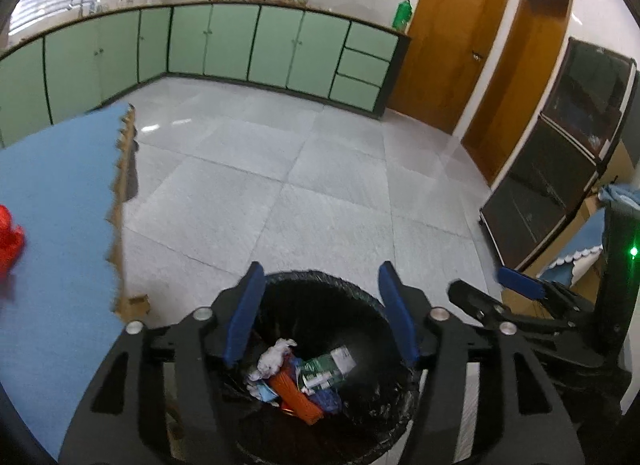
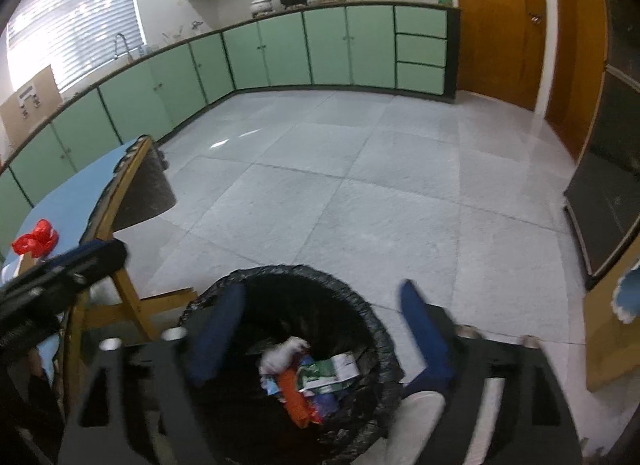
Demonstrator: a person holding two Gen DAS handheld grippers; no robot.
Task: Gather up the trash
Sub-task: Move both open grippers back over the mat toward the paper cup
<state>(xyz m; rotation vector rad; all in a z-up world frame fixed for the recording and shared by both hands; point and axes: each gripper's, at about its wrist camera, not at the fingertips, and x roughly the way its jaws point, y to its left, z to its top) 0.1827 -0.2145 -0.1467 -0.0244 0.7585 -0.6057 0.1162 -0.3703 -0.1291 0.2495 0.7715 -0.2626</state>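
A: Status? Both grippers sit over the bin [image 1: 320,365], black liner, on the floor [image 1: 260,185] just beside the table [image 1: 48,225].

B: Left gripper [image 1: 320,305]: jaws apart, nothing between them, only the bin's mouth shows through the gap. Right gripper [image 2: 320,325]: also apart, and I can't see anything gripped. There's a pale blurred shape near its right finger, low in the right wrist view; can't tell what it is.

A: Trash?

B: A heap at the bottom of the bin: crumpled white tissue [image 1: 274,357], a green-and-white packet [image 1: 326,371], an orange wrapper [image 1: 296,397], some blue bits. Loose pile, well below the rim.

A: Why are both hovering there?

B: My read: the drop spot. Open jaws straight above the mouth means anything released falls inside the liner.

A: Anything left?

B: A red plastic scrap [image 2: 36,243] lies on the blue tabletop, well apart from the bin. Probably the next pick; left gripper is on that side.

A: Risk?

B: It's flimsy and may slip from a shallow pinch.
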